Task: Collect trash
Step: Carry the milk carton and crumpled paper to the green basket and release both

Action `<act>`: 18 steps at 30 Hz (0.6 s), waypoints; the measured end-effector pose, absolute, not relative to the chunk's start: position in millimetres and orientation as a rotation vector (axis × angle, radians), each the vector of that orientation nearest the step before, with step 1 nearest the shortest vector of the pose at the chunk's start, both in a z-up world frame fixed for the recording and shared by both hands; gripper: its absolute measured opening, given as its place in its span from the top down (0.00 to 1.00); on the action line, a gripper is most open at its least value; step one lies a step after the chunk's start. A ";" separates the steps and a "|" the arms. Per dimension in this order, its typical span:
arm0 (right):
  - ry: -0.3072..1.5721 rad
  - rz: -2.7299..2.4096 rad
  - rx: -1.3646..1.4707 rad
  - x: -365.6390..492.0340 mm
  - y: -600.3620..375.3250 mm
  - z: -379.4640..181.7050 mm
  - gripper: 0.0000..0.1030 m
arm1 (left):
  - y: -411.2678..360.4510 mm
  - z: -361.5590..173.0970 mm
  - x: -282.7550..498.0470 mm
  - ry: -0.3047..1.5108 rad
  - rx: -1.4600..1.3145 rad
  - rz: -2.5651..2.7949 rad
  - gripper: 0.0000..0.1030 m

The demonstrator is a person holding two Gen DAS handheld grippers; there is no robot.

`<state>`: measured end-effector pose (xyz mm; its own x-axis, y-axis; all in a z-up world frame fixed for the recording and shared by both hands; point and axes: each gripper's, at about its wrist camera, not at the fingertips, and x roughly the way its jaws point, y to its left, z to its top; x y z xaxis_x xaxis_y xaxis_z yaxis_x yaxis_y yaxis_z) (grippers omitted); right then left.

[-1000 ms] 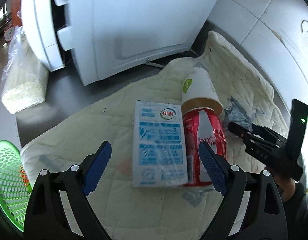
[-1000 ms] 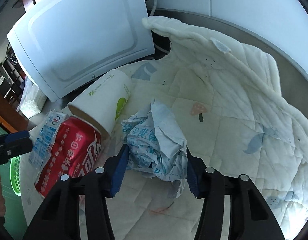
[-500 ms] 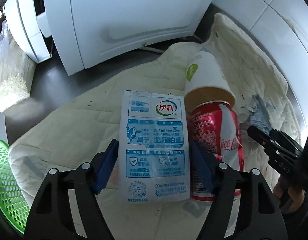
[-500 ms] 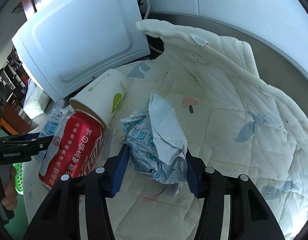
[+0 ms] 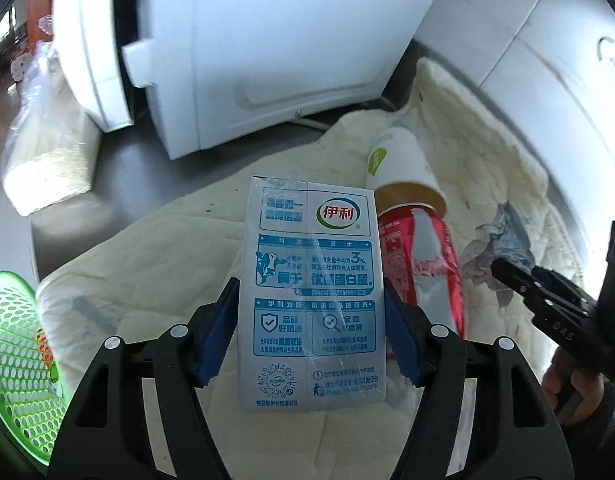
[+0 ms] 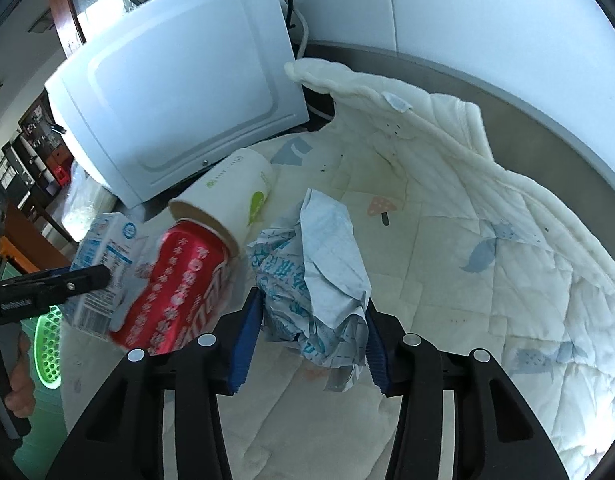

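- While our left gripper (image 5: 311,336) has just been closing, its blue ribbed pads now press both long sides of the milk carton (image 5: 309,292), a flat-sided box with glossy blue-and-white print, held in front of us.
- Just right of the carton we see a red soda can (image 5: 423,264) lying on its side, smooth and shiny, its far end tucked into the mouth of a paper cup (image 5: 399,164).
- The cup is white, tapered, with a green mark and a brown inside; whether it holds anything else we cannot tell.
- Our right gripper (image 6: 313,340) has also just been closing; its pads grasp a crumpled paper wrapper (image 6: 311,276), pale blue with creased folds and printed blue letters.
- Everything lies on a cream quilted blanket (image 6: 487,288), soft and stitched in squares, with small mushroom and whale patches and a bunched far edge.
- Beyond it stands a white appliance (image 5: 287,40) with smooth hard panels.
- At the near left sits a green basket (image 5: 15,364) of perforated plastic; something orange shows at its rim, too hidden to name.
- At the far left we see a clear plastic bag (image 5: 47,148) with pale contents.
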<state>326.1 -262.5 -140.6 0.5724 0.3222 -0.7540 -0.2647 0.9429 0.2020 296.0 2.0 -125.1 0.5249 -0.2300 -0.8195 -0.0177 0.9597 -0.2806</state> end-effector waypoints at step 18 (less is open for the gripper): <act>0.771 0.437 0.066 230.7 -229.4 -74.6 0.56 | 157.3 -59.5 158.8 0.803 -0.382 0.075 0.35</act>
<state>230.7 -229.4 -74.6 0.6323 0.4058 -0.6599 -0.3582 0.9085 0.2154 158.8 157.3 -59.5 0.6960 -0.0781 -0.7138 -0.2085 0.9293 -0.3050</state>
